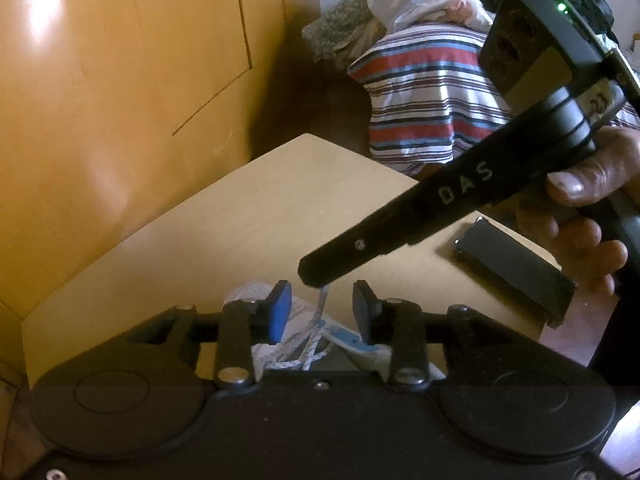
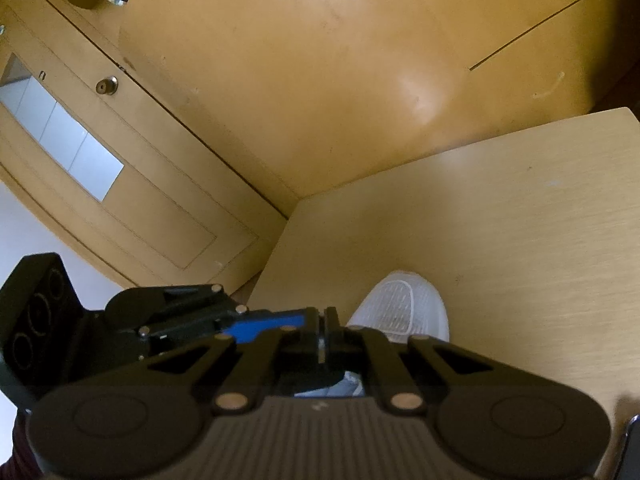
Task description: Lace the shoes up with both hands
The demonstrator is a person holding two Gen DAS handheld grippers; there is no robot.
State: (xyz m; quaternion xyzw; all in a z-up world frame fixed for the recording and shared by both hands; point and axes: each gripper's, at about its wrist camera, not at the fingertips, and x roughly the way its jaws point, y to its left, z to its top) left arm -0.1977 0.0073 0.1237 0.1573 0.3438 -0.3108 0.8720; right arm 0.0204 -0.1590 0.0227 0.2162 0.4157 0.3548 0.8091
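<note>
A pale wood-grain surface [image 2: 520, 216] stands against glossy orange-brown panelling [image 1: 132, 60]. In the right wrist view a door of the same wood [image 2: 132, 184] shows, with a round knob [image 2: 106, 86] and a frosted pane. Beyond the surface's far corner lies a bed under a red, blue and white striped cover [image 1: 420, 92], with bundled cloth heaped behind it. A flat black case [image 1: 516, 268] lies by the surface's right edge.

The white shoe [image 2: 404, 308] sits at the near edge, toe pointing away, its white-and-blue lace [image 1: 316, 340] loose over the tongue.

The left gripper [image 1: 322, 308] has its jaws parted, empty, either side of the lace. The right gripper [image 2: 322, 336] has its jaws closed together on a strand of lace, just above the shoe. A hand [image 1: 588, 216] grips its handle. Its finger reads "DAS"; a tag further up is too blurred to read.
</note>
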